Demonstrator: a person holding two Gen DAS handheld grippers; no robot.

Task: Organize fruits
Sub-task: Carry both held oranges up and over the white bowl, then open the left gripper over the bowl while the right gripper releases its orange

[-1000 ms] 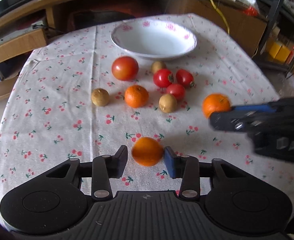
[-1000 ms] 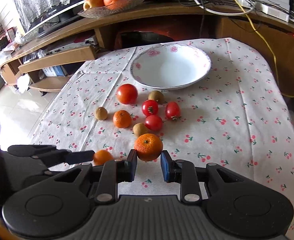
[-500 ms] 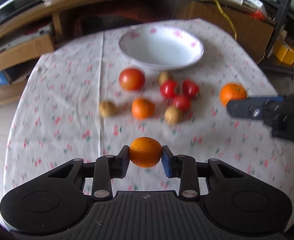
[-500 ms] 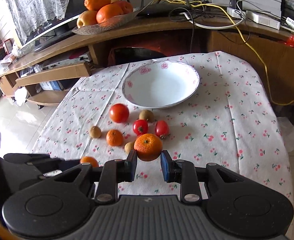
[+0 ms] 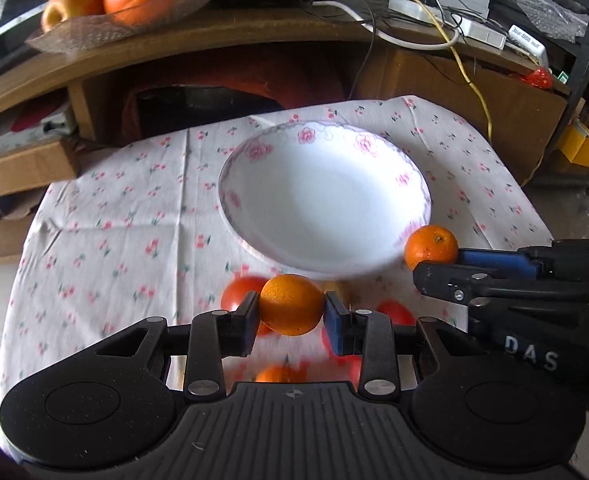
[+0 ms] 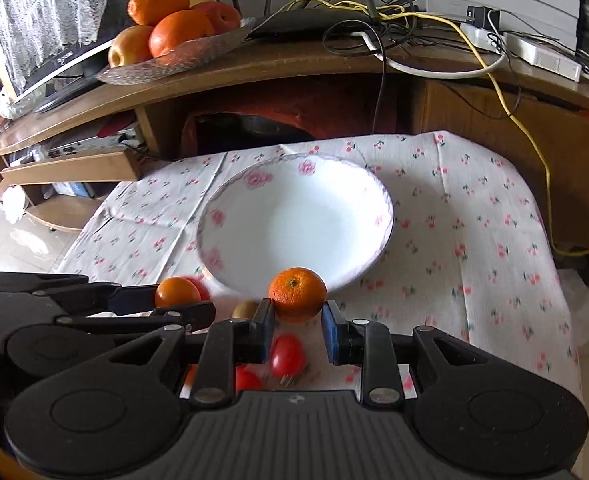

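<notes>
we carry two oranges, left tongs (image 5: 292,316) and right tongs (image 6: 297,320) each pinching one (blurred), next release over the bowl (image 5: 410,184).

Both grippers are now up off the cloth (image 5: 106,216) and forward, near the bowl (image 5: 322,200), which fills far more of each view than a second ago. The left gripper (image 5: 292,314), open around its orange (image 5: 292,304) on the cloth a second ago, now clamps it in the air. The right gripper (image 6: 297,322) carries its orange (image 6: 297,294) at the bowl's near rim, with the loose fruit passing beneath both.
</notes>
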